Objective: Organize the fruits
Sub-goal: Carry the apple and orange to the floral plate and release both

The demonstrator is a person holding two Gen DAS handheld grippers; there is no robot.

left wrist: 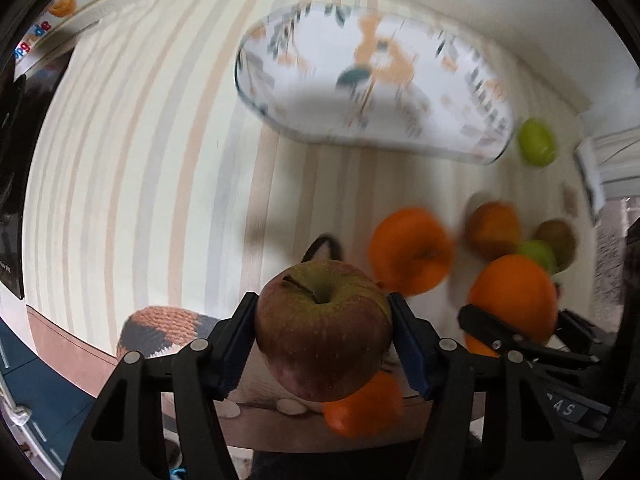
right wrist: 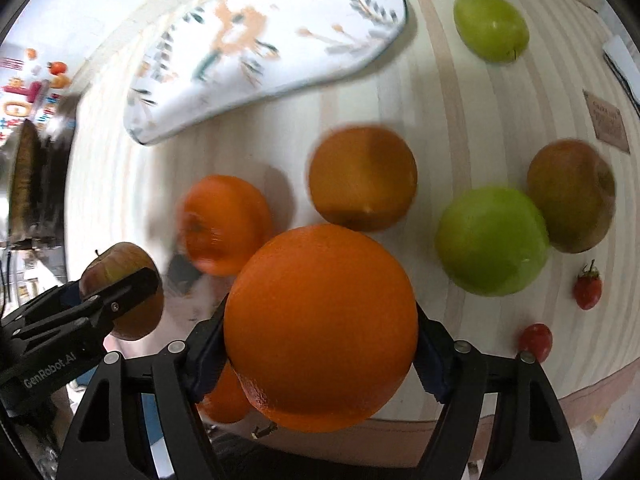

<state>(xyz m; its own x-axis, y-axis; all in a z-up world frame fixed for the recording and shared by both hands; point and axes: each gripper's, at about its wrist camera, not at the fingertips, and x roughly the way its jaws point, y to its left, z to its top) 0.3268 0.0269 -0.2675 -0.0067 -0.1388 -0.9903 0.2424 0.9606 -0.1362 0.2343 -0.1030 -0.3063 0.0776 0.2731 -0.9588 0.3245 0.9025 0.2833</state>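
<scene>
My left gripper (left wrist: 323, 320) is shut on a red-green apple (left wrist: 323, 328), held above the table's near edge; it also shows at the left of the right wrist view (right wrist: 120, 292). My right gripper (right wrist: 320, 344) is shut on a large orange (right wrist: 320, 328), seen too in the left wrist view (left wrist: 514, 296). An oval floral plate (left wrist: 372, 80) lies empty on the striped table, also in the right wrist view (right wrist: 260, 44). On the table lie a persimmon (right wrist: 224, 224), another orange (right wrist: 362, 178), a green apple (right wrist: 492, 240), a brownish apple (right wrist: 572, 196) and a far green apple (right wrist: 490, 26).
A strawberry (right wrist: 587, 286) and a small red fruit (right wrist: 535, 340) lie near the table's right front edge. Another orange fruit (right wrist: 226, 396) sits below my right gripper. A brown tag (right wrist: 608, 122) lies at the right. A knitted cushion (left wrist: 160, 332) sits below the table edge.
</scene>
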